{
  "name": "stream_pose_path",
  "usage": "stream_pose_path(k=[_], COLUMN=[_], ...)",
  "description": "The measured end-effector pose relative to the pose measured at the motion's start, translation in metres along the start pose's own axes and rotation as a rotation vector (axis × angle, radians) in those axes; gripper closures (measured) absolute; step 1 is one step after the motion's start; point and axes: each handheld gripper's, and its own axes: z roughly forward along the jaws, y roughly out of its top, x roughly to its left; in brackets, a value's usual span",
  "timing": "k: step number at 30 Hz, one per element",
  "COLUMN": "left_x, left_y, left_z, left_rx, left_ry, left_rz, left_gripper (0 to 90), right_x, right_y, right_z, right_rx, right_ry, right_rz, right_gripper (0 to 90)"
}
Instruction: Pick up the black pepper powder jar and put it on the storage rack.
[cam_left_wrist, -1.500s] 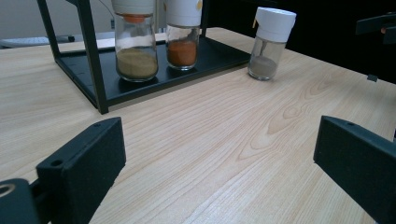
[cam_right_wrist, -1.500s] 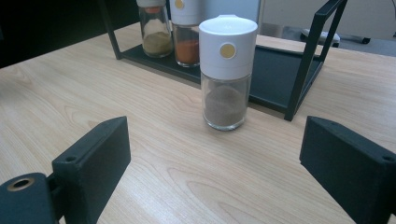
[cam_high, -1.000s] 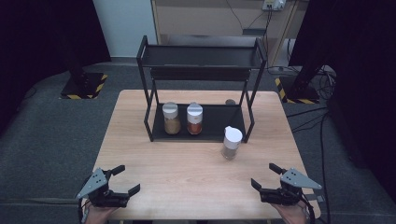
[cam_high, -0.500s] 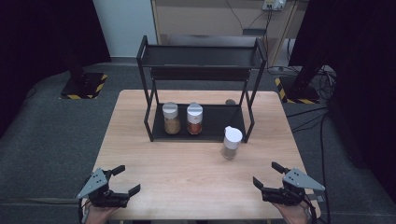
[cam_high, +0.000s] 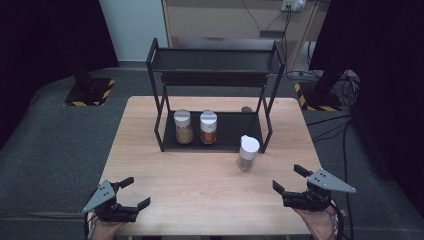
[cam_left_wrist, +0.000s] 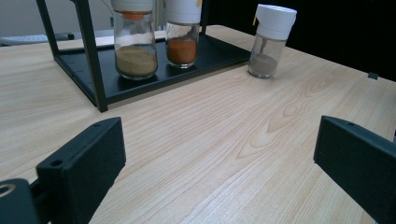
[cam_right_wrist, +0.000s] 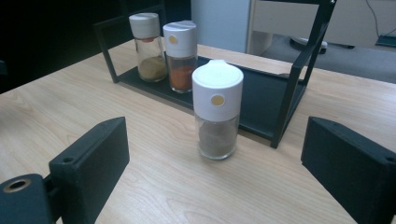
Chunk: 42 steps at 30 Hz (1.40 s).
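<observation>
Glass, white-capped spice jar (cam_right_wrist: 217, 109) stands on grained wood — right gripper (cam_high: 294, 182) and left gripper (cam_high: 131, 192) gape wide.

Grey carpet floor (cam_high: 60, 145) — pale wall panel (cam_high: 131, 27), dark curtains (cam_high: 45, 35) (hazard-striped bases (cam_high: 90, 92)).

Two spice jars (cam_high: 183, 126) (cam_high: 208, 127) stand inside the black rack (cam_high: 215, 60); wooden table (cam_high: 200, 195) beneath.

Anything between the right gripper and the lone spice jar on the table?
Nothing: in the right gripper view, bare wooden table runs from the open right gripper to the jar. The high view agrees.
</observation>
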Motion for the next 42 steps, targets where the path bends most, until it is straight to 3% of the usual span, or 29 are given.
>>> stream_pose_path(k=[17,32,42], left_x=[0.000,0.000,0.000], left_y=[0.000,0.000,0.000], left_z=[0.000,0.000,0.000], left_rx=[0.003,0.002,0.001], left_ry=[-0.001,-0.003,-0.003], left_rz=[0.001,-0.001,-0.001], left_gripper=[1.2,1.2,1.2], right_x=[-0.002,0.000,-0.006], right_y=[0.032,0.050,0.053], right_z=[0.014,0.054,0.086], right_rx=[0.027,0.085,0.124], right_ry=[0.028,0.049,0.053], right_rz=[-0.007,-0.022,-0.012], right_gripper=[5.2,5.3,5.6])
